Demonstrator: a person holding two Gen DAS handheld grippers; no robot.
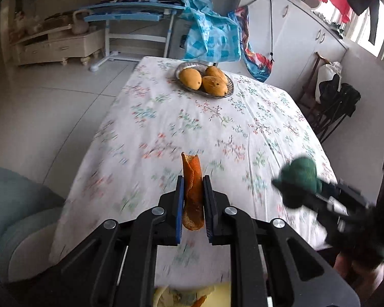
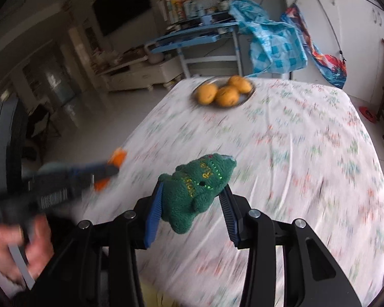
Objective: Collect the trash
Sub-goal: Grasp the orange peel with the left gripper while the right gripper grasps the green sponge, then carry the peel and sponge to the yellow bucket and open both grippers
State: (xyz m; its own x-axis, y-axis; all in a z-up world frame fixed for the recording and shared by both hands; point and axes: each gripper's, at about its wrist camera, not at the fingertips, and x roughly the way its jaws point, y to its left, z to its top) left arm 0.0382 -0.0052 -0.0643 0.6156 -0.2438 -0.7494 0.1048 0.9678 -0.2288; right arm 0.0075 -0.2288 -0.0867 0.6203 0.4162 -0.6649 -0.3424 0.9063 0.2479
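The left hand-held gripper (image 1: 193, 186) pinches one orange peel (image 1: 192, 179). The right hand-held gripper (image 2: 192, 199) clamps one green plush toy (image 2: 195, 189). Three mangoes (image 1: 203, 79) sit on one plate (image 1: 183, 67).

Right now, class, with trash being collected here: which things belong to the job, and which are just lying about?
Belonging to the job:
- curled orange fruit peel, clamped in the left gripper
- green knitted plush toy, clamped in the right gripper

Just lying about:
- silver metal plate holding three yellow mangoes
- white floral tablecloth
- blue checked plastic bag
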